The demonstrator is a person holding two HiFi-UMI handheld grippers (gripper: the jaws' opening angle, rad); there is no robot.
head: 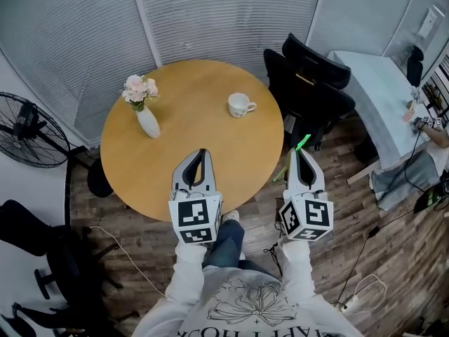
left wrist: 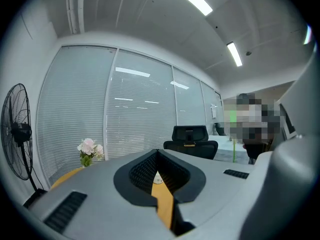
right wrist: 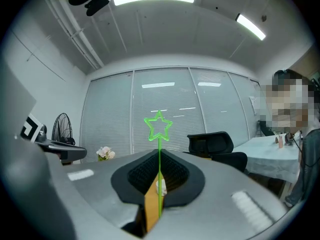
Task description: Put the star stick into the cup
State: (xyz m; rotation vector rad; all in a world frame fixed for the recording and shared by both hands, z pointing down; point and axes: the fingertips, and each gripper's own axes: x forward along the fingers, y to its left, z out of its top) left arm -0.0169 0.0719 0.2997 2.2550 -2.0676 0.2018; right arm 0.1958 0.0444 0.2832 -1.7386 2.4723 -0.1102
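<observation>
Round wooden bench (head: 189, 128) in a glass-walled office, blinds drawn. On it are a white cup (head: 240, 105) toward the far right and a vase of flowers (head: 144, 111) toward the far left, well apart. Star stick (right wrist: 159, 134): thin green rod topped by an outlined star, pinched on the rod between the fingers of the right gripper (right wrist: 159, 154), star end projecting past the tips. Right gripper hangs off the bench's near right edge, over the floor, well short of the cup. Left gripper (head: 202, 153) is over the near part of the bench, fingers pressed together at the tips, nothing in them. Handling judgement: stick looks very light and thin, likely springy plastic, prone to swivel in the pads. A hold on the rod rather than the star seems right. Cup looks light enough to tip if the rod drags its rim. Views: head view gives the layout and the gap to the cup but only a short green stub of the stick. Right gripper view shows the whole star, with the cup lined up just behind the rod.
</observation>
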